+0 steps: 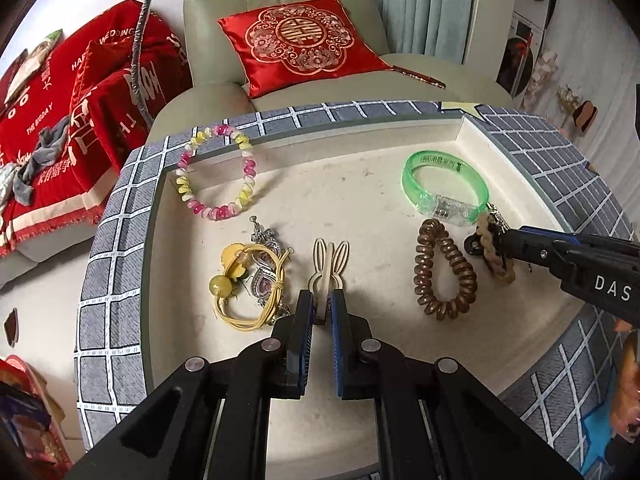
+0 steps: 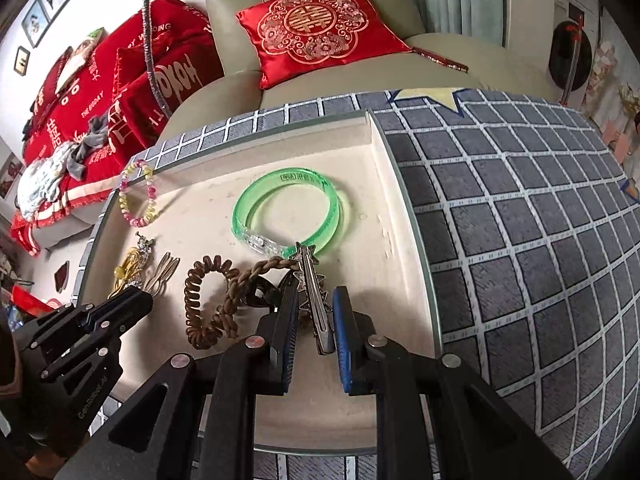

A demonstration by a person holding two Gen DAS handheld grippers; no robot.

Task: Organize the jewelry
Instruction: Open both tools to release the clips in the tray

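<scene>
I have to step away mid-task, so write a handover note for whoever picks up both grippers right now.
Left gripper: shut on the cream rabbit-ear hairpin.
Right gripper: shut on the silver star hair clip, beside the braided tie.
On the white tray: beaded bracelet at the far left, yellow cord and brooch pile, brown coil tie, green bangle.
Done: nothing visibly sorted. Left: place both held pieces, then the rest.

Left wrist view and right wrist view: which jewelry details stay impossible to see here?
- Cream rabbit-ear hair clip: lower end hidden between left gripper pads, left wrist view.
- Silver star hair clip: whether right gripper pads press it is unclear.
- Green translucent plastic bangle: lettering too small, both views.
</scene>
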